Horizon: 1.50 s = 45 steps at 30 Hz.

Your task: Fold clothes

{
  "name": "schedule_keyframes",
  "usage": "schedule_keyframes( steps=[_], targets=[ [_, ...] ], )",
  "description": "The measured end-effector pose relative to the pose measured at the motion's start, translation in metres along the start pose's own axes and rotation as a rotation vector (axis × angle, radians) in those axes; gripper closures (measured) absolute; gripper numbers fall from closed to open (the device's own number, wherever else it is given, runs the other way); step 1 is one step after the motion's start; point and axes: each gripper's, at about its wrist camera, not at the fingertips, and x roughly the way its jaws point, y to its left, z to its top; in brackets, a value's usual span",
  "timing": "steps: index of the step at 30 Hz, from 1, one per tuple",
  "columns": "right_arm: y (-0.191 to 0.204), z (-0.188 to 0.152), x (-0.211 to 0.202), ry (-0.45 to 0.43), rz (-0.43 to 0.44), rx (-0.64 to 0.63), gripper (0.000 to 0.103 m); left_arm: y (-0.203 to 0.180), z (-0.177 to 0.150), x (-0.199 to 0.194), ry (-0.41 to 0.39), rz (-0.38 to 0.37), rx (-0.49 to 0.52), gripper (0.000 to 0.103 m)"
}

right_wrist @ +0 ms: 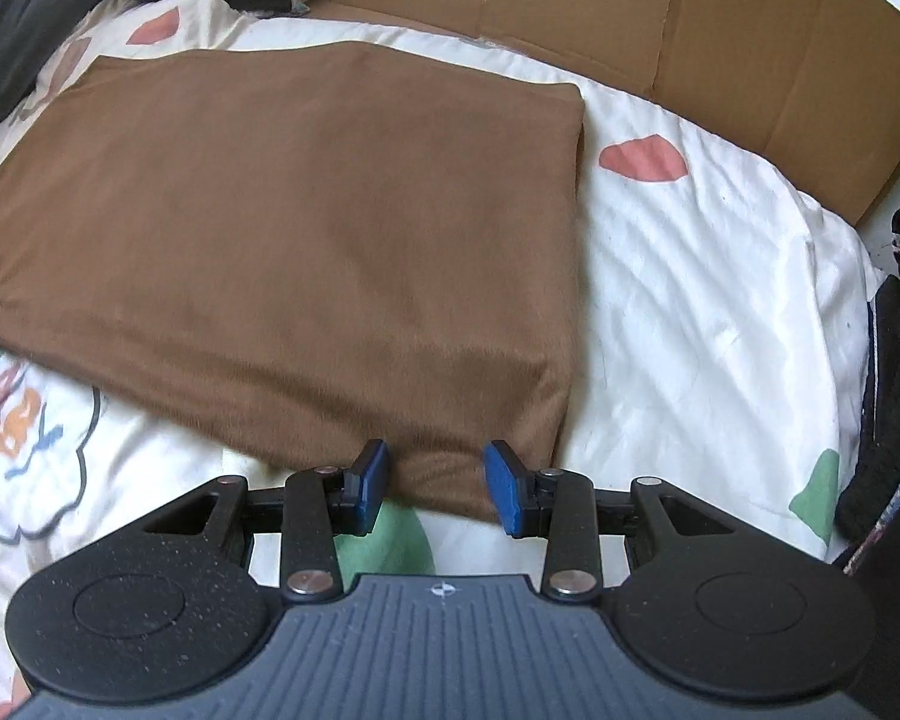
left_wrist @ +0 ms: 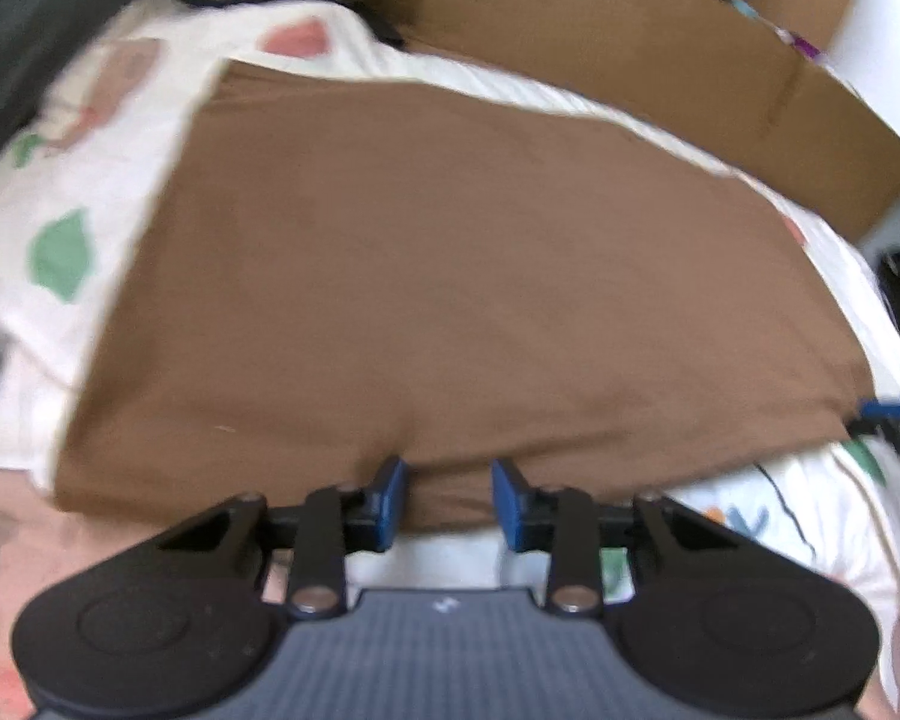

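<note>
Left gripper (left_wrist: 448, 495) is standing partly open, blue pads straddling the near hem of the brown garment (left_wrist: 450, 276) without visibly pressing it. Right gripper (right_wrist: 435, 483) is likewise gaping over the garment's near corner. The garment is lying flat at 12 o'clock on the patterned bedsheet (right_wrist: 708, 276); cardboard (right_wrist: 720, 42) is standing beyond.

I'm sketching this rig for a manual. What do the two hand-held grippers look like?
Both look alike. The left hand-held gripper and the right hand-held gripper each have two blue pads on black link bars with silver pivot pins. Behind these sit two round black discs beside a ribbed dark grey body that bears a small white mark. No cables, hands or sleeves show.
</note>
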Motion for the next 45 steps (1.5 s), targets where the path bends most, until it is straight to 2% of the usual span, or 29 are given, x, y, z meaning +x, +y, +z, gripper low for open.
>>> schedule_keyframes(
  steps=[3, 5, 8, 13, 16, 20, 22, 27, 29, 34, 39, 43, 45],
  targets=[
    [-0.002, -0.002, -0.001, 0.005, 0.002, 0.003, 0.061, 0.018, 0.002, 0.000, 0.000, 0.015, -0.045, 0.071],
    [-0.001, -0.002, -0.001, 0.005, -0.001, -0.006, 0.061, 0.026, 0.002, 0.002, 0.011, 0.019, -0.051, 0.081],
    [0.000, -0.002, -0.001, 0.006, -0.005, -0.016, 0.061, 0.030, -0.002, 0.000, 0.013, 0.035, -0.045, 0.080],
    [-0.001, -0.003, -0.001, 0.013, -0.004, -0.011, 0.061, 0.051, -0.007, -0.008, 0.017, 0.084, -0.126, 0.080],
    [-0.001, -0.002, -0.002, 0.020, -0.008, -0.016, 0.061, 0.064, -0.009, -0.019, 0.001, 0.123, -0.143, 0.080],
    [-0.003, -0.002, -0.005, 0.027, -0.009, -0.015, 0.062, 0.078, -0.006, -0.027, -0.033, 0.202, -0.234, 0.080],
    [-0.004, -0.003, -0.008, 0.027, -0.013, 0.006, 0.062, 0.078, -0.002, -0.031, -0.054, 0.219, -0.240, 0.079],
    [-0.009, -0.006, -0.018, 0.019, -0.027, 0.051, 0.062, 0.070, 0.002, -0.032, -0.083, 0.208, -0.196, 0.074],
    [-0.014, -0.008, -0.021, 0.014, -0.026, 0.078, 0.062, 0.072, 0.002, -0.025, -0.064, 0.204, -0.207, 0.071],
    [-0.027, -0.011, -0.025, 0.002, -0.012, 0.134, 0.062, 0.084, -0.007, -0.013, -0.010, 0.186, -0.260, 0.071],
    [-0.044, -0.015, -0.028, -0.009, 0.038, 0.245, 0.062, 0.090, -0.007, -0.023, -0.014, 0.201, -0.281, 0.075],
    [-0.054, -0.022, -0.025, 0.003, 0.116, 0.326, 0.062, 0.092, -0.007, -0.035, -0.037, 0.185, -0.257, 0.065],
    [-0.057, -0.026, -0.024, 0.008, 0.166, 0.371, 0.062, 0.098, -0.009, -0.042, -0.041, 0.179, -0.296, 0.058]
  ],
)
